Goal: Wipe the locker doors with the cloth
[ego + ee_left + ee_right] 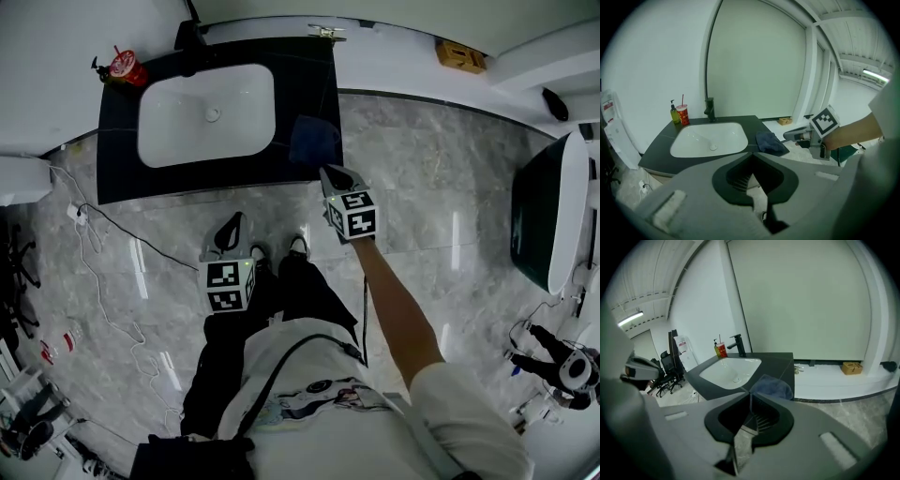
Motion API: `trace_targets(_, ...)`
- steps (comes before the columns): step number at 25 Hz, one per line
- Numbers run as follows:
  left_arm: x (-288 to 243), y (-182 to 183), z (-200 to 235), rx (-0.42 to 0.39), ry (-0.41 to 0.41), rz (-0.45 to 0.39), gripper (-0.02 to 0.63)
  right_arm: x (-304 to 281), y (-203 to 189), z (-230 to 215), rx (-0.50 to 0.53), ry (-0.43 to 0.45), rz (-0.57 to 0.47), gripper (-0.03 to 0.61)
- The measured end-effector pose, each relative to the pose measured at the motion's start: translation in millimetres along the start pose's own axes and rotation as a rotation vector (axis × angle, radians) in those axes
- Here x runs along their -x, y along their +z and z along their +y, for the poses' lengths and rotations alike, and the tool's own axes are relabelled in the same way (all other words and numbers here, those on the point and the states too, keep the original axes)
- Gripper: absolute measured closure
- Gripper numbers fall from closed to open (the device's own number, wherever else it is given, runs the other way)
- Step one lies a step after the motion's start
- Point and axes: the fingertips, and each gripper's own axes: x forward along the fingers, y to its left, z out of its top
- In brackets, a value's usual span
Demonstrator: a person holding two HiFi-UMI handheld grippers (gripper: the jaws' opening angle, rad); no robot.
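Lying beside sink (pixel 167 127), cloth (pixel 314 141), cup (pixel 126 67) seemingly strawed

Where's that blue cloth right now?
In the head view, the blue cloth lies on the dark countertop, at its near corner just right of the white sink. The right gripper points at it from just in front.

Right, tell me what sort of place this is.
Most likely a bathroom or washroom: a white basin sunk in a dark counter, a black tap, and a soap bottle beside it.
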Motion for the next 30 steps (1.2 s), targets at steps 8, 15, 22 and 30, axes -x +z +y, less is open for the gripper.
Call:
trace_targets(8, -9, -3, -9, -0.031, -0.026, 0.049, 0.612, -62, -18, -60, -0.02, -0.068, 0.147, 0.417)
trace_targets(15, -3, -9, -2, -0.063, -0.01, 0.078, 0.612, -98, -24, -74, -0.083, -0.129, 0.211, 0.365)
trace_targets(22, 4, -15, -7, -0.073, -0.004, 0.084, 0.612, -102, -22, -60, -0.152, -0.068, 0.184, 0.492)
trace_targets(30, 17, -5, -12, -0.062, 0.044, 0.031, 0.612, -67, 2, -43, -0.139, 0.007, 0.051, 0.503)
